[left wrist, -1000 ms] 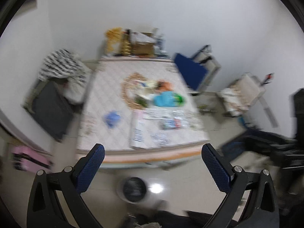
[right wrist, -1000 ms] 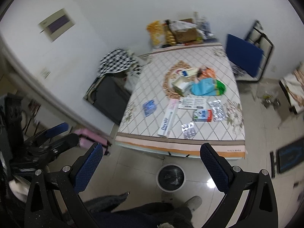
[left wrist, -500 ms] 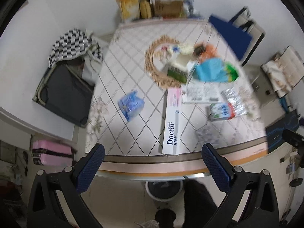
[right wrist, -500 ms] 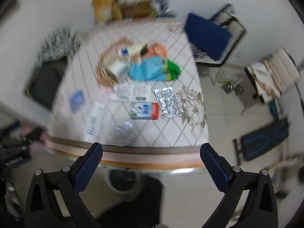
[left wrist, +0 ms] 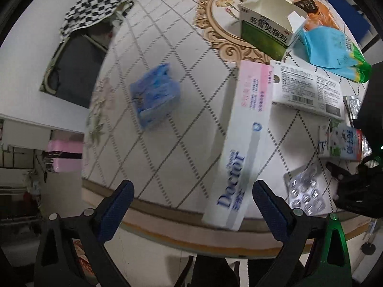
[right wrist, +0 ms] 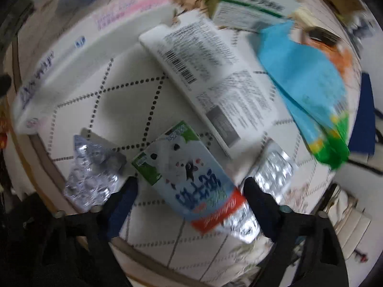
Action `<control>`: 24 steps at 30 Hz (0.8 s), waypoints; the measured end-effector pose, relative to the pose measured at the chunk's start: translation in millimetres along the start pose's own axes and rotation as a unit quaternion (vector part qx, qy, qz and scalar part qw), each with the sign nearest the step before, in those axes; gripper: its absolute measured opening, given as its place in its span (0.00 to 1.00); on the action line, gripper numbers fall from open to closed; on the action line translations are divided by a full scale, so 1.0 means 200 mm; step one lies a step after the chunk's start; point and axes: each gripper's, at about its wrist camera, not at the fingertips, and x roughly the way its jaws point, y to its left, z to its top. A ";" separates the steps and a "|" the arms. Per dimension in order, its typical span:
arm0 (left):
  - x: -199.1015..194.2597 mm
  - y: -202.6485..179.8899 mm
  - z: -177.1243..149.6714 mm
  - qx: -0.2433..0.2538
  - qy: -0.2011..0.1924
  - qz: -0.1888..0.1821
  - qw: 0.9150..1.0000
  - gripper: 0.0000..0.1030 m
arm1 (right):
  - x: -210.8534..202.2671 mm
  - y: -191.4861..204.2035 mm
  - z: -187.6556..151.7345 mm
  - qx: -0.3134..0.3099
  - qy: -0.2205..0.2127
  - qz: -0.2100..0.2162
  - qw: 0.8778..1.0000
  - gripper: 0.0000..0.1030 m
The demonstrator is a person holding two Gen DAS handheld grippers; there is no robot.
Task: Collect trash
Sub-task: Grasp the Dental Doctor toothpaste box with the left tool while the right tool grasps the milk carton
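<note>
Cardboard, light and crushable, the milk carton (right wrist: 189, 174) is seen lying flat on the counter (right wrist: 153, 95), framed by the wide-open right claw (right wrist: 191, 191); its long sides are judged best gripped. The left claw (left wrist: 191, 193) is spread empty.

Glossy foil blister pack (right wrist: 92, 174); printed cardboard toothpaste box (left wrist: 241, 148).

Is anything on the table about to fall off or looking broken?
Yes. The long white Doctor box pokes out past the table's front edge, so it could tip off. The green medicine box farther back has its top flaps torn open. Nothing looks spilled.
</note>
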 end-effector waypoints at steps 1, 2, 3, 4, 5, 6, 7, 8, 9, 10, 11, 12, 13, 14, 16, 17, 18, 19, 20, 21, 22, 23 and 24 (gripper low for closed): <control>0.02 -0.02 0.03 0.004 0.003 -0.008 1.000 0.97 | 0.01 -0.01 0.01 0.002 0.000 0.002 1.000 0.74; 0.03 -0.04 0.05 0.008 0.005 -0.019 1.000 0.96 | 0.02 -0.05 0.01 0.026 0.000 0.020 0.999 0.73; 0.05 -0.06 0.08 0.012 0.008 -0.028 1.000 0.91 | 0.02 -0.12 0.01 0.077 0.001 0.046 0.996 0.71; 0.07 -0.08 0.11 0.019 0.014 -0.036 0.999 0.84 | 0.03 -0.17 0.01 0.120 0.002 0.067 0.990 0.69; 0.10 -0.11 0.14 0.024 0.019 -0.043 0.999 0.84 | 0.04 -0.25 -0.01 0.177 0.003 0.094 0.980 0.69; 0.12 -0.13 0.17 0.028 0.026 -0.050 0.998 0.83 | 0.05 -0.32 -0.03 0.237 0.006 0.120 0.964 0.68; 0.16 -0.15 0.20 0.032 0.033 -0.052 0.998 0.83 | 0.08 -0.39 -0.07 0.302 0.008 0.154 0.941 0.68; 0.19 -0.17 0.23 0.035 0.038 -0.054 0.997 0.83 | 0.09 -0.43 -0.09 0.338 0.007 0.170 0.926 0.68; 0.21 -0.18 0.25 0.038 0.041 -0.056 0.997 0.75 | 0.10 -0.47 -0.11 0.372 0.003 0.185 0.910 0.68; 0.23 -0.19 0.26 0.040 0.044 -0.056 0.997 0.60 | 0.12 -0.49 -0.12 0.390 0.003 0.197 0.900 0.69; 0.24 -0.20 0.28 0.040 0.049 -0.061 0.996 0.51 | 0.14 -0.49 -0.11 0.392 0.010 0.208 0.896 0.71; 0.25 -0.20 0.29 0.038 0.051 -0.066 0.996 0.44 | 0.16 -0.48 -0.11 0.391 0.012 0.219 0.894 0.74; 0.24 -0.19 0.29 0.033 0.049 -0.066 0.996 0.44 | 0.17 -0.47 -0.11 0.384 0.008 0.228 0.894 0.74; 0.24 -0.19 0.29 0.029 0.045 -0.066 0.996 0.43 | 0.18 -0.45 -0.07 0.375 0.007 0.220 0.900 0.74; 0.23 -0.17 0.27 0.019 0.041 -0.063 0.997 0.43 | 0.20 -0.40 -0.03 0.350 -0.005 0.186 0.918 0.74; 0.22 -0.16 0.26 0.013 0.040 -0.061 0.997 0.43 | 0.19 -0.36 -0.01 0.344 -0.008 0.174 0.922 0.73; 0.23 -0.13 0.26 0.010 0.037 -0.059 0.998 0.43 | 0.20 -0.33 0.00 0.340 -0.010 0.159 0.927 0.68; 0.21 -0.11 0.24 0.003 0.032 -0.055 0.998 0.43 | 0.20 -0.31 0.01 0.336 -0.013 0.137 0.932 0.55; 0.20 -0.09 0.22 -0.001 0.028 -0.051 0.998 0.43 | 0.19 -0.29 0.01 0.335 -0.027 0.127 0.933 0.55; 0.18 -0.08 0.21 -0.005 0.024 -0.049 0.998 0.43 | 0.19 -0.26 0.02 0.340 -0.031 0.129 0.931 0.54; 0.15 -0.06 0.18 -0.010 0.016 -0.050 0.999 0.43 | 0.19 -0.24 0.01 0.348 -0.030 0.130 0.928 0.54; 0.13 -0.05 0.17 -0.013 0.011 -0.049 0.999 0.43 | 0.18 -0.23 0.00 0.355 -0.035 0.129 0.925 0.54; 0.09 -0.04 0.14 -0.014 0.001 -0.050 0.999 0.43 | 0.15 -0.22 -0.02 0.360 -0.042 0.125 0.924 0.54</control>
